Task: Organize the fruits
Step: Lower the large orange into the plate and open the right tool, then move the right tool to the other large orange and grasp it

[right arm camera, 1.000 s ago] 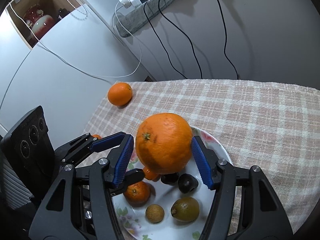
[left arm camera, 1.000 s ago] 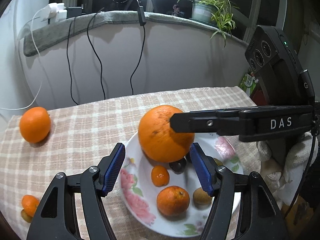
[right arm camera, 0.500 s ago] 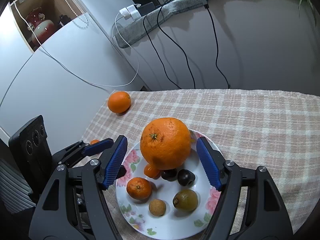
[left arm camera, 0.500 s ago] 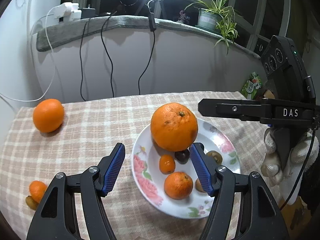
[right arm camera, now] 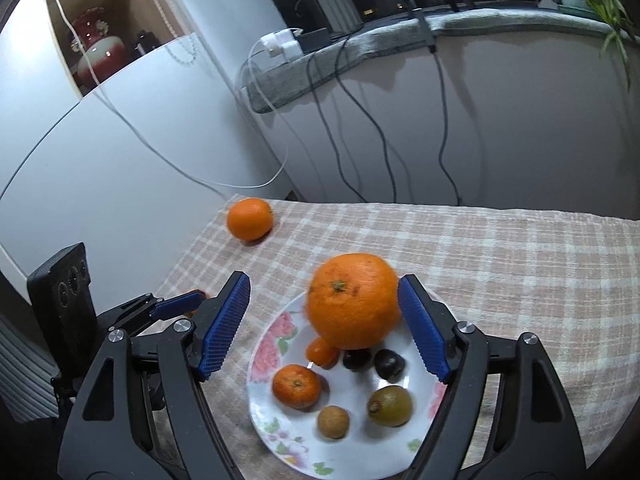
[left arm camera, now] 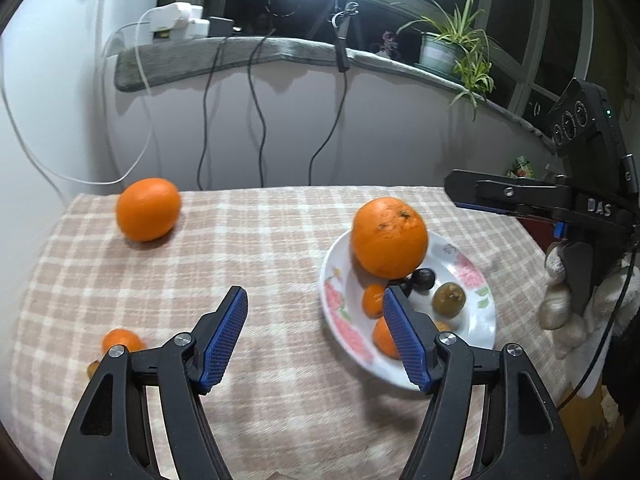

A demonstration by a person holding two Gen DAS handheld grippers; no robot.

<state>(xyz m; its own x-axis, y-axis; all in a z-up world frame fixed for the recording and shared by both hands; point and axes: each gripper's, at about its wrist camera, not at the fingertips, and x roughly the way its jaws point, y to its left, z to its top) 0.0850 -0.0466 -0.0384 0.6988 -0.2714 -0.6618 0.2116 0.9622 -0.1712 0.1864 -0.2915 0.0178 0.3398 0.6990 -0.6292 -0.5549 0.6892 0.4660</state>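
1. On the floral plate (right arm camera: 264, 368), the big orange (right arm camera: 354, 300) is now sitting free at the far rim, leaning over the small fruit; a sec ago the right gripper (right arm camera: 324, 328) was pinching it
2. R jaws have just been opening & are now standing spread, blue pads clear of the peel on both sides, though the orange is still sitting between them; the tool is also backing up & away vs. the earlier view
3. L gripper (left arm camera: 316, 336) is likewise spread w/ nothing between its pads; it's swinging left off the plate, so bare checked cloth (left arm camera: 260, 248) is now filling its gap instead of the plate
4. Meaning: that drop-off is looking done, approx. one more fruit sorted
5. Still lying loose on the cloth: a second orange (left arm camera: 148, 209) far left, a small mandarin (left arm camera: 122, 340) near left w/ a brownish bit beside it, too blurred to name
6. Judging by the L tool's heading, those leftovers are prob. next; the round orange may be rolling if nudged, so a centred pinch is wanted
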